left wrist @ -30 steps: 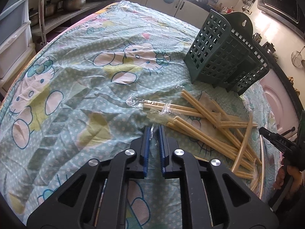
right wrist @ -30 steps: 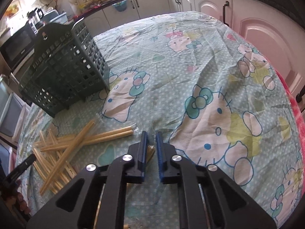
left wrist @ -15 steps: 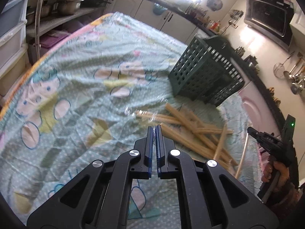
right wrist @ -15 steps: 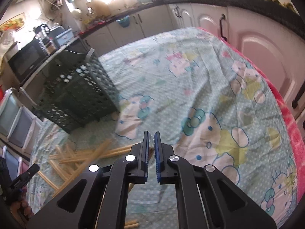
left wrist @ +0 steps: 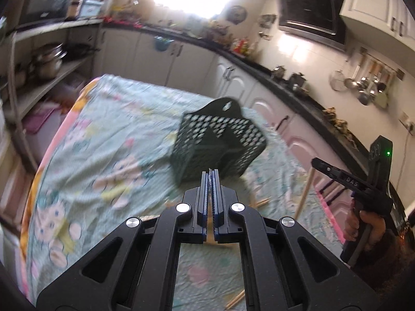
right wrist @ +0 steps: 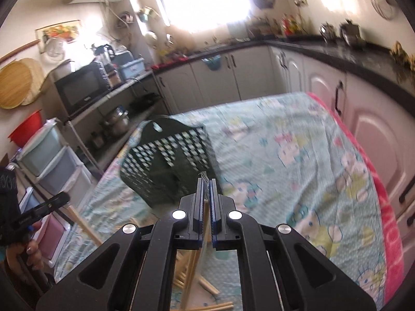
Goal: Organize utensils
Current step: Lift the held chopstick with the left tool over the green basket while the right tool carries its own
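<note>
A dark green perforated utensil basket [left wrist: 218,145] stands on the cloth-covered table, also in the right wrist view [right wrist: 166,163]. My left gripper [left wrist: 210,176] is shut on the clear wrapper of a chopstick pair, lifted above the table, in front of the basket. My right gripper [right wrist: 205,181] is shut on another wrapped chopstick pair [right wrist: 192,264] that hangs below it. The right gripper also shows in the left wrist view [left wrist: 321,164], with a chopstick [left wrist: 304,191] hanging from it. Loose wooden chopsticks [right wrist: 207,287] lie on the cloth below.
The table wears a pale green cartoon-print cloth [left wrist: 109,160] with a pink edge [right wrist: 389,223]. Kitchen cabinets [right wrist: 233,77] and a black counter run behind. Plastic drawers [right wrist: 52,160] and a shelf with pots [left wrist: 49,62] stand at the left.
Both grippers closed on wrapped chopsticks and rose from the table, tilting up toward the basket. The chopstick pile has dropped to the bottom of both views.
</note>
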The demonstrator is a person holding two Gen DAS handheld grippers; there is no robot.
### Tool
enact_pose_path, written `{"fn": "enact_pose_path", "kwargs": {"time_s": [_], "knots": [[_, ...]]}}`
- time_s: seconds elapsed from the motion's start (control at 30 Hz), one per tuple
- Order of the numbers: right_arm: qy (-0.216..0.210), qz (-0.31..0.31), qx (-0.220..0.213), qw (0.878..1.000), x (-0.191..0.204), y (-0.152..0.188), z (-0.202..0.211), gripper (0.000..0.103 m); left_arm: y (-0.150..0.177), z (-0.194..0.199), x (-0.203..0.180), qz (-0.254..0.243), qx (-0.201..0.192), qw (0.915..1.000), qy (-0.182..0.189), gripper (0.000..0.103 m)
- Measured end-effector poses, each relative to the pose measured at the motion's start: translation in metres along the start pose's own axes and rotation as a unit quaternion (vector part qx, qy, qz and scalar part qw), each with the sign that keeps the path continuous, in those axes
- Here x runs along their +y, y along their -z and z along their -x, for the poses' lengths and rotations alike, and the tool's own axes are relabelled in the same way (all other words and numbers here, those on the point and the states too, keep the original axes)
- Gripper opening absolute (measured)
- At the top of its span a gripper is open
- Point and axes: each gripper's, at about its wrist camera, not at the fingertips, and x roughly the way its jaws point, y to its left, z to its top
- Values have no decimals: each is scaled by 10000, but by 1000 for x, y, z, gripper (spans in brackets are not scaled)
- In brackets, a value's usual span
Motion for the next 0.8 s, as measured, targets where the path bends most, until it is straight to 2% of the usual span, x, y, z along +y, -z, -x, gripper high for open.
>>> {"fn": "enact_pose_path", "kwargs": {"time_s": [0.27,0.43,0.8], "knots": [[-225,369,-416,9982,26,-31,21,4,-35,7,-35,-567,-233,9978,248,1],[-323,479,-563,9967,35,-45,25,4,-54,12,-50,-739,-347,9961,346,1],[-547,727,-974,9911,63,-81,37,4,-104,17,-67,-921,-761,9924,282,1]]}}
